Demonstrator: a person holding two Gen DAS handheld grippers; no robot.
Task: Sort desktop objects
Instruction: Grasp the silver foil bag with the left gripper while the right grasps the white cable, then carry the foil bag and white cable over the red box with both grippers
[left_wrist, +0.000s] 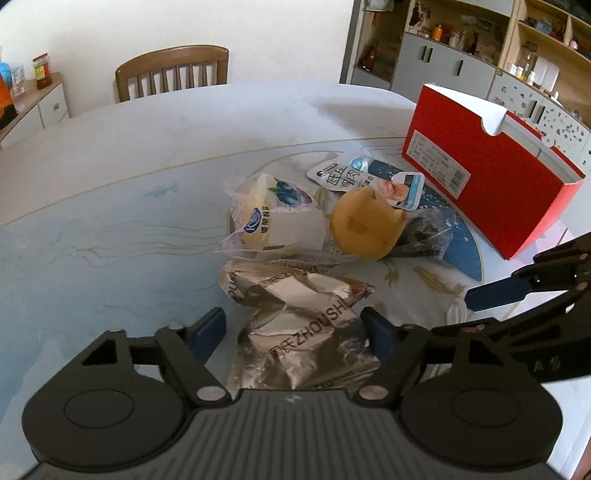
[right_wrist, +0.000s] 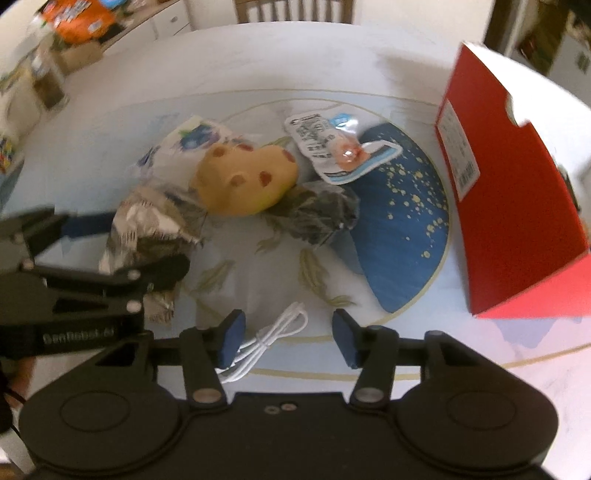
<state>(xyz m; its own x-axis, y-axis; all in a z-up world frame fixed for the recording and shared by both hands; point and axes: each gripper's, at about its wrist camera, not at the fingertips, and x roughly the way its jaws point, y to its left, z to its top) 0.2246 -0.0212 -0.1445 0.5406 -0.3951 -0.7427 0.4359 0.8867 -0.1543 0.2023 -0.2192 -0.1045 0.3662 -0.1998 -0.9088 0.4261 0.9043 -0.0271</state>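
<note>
Left gripper (left_wrist: 295, 328) jaws are straddling the silver snack packet (left_wrist: 295, 332) at desk's 6 o'clock, pads not yet pressing; right gripper (right_wrist: 288, 339), half-open, is hovering over white cable (right_wrist: 273, 338); pinch squarely, red box (left_wrist: 491, 184) at 2 o'clock.

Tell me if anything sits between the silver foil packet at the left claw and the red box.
Yes. Between the silver foil packet and the red box lie the yellow cheese-shaped toy, a dark crinkled wrapper and the right claw. The left claw straddles the packet.
</note>
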